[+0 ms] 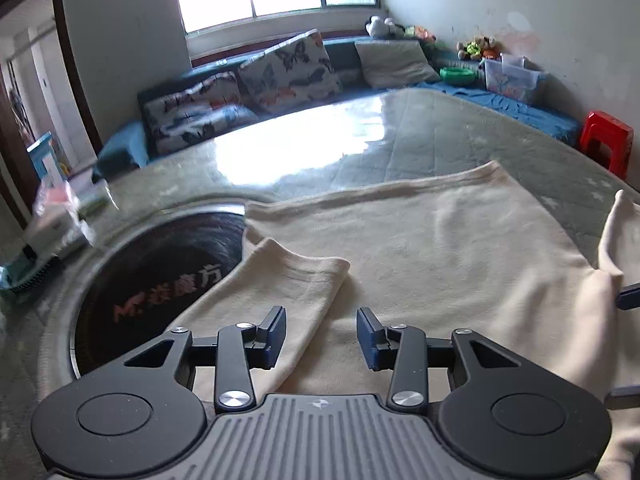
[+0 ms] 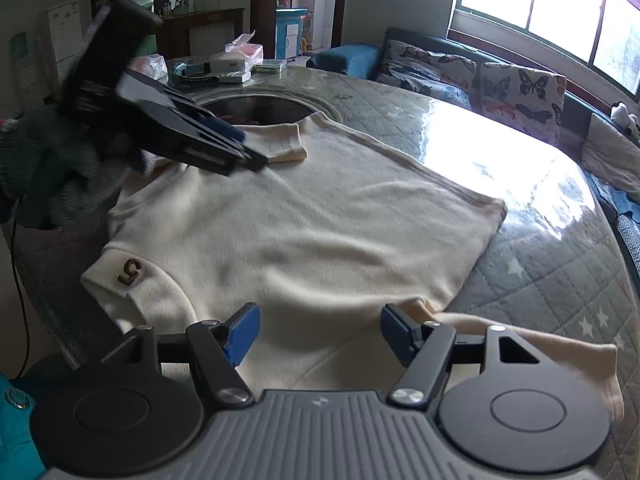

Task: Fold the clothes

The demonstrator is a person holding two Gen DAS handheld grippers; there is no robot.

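Observation:
A cream sweater (image 2: 320, 216) lies flat on the quilted table, with a brown "5" patch (image 2: 130, 272) near its collar. It also shows in the left wrist view (image 1: 420, 248), with its left sleeve (image 1: 288, 280) folded onto the body. My left gripper (image 1: 321, 336) is open and empty, just above the sleeve; in the right wrist view it (image 2: 244, 152) hovers over the far sleeve. My right gripper (image 2: 318, 332) is open and empty, low over the near side of the sweater, with the other sleeve (image 2: 560, 356) beside its right finger.
A round dark cooktop (image 1: 160, 280) is sunk into the table beside the sweater. Boxes and bags (image 2: 232, 64) sit at the table's far side. A sofa with butterfly cushions (image 1: 288, 68) runs beyond the table. A red stool (image 1: 608, 140) stands at the right.

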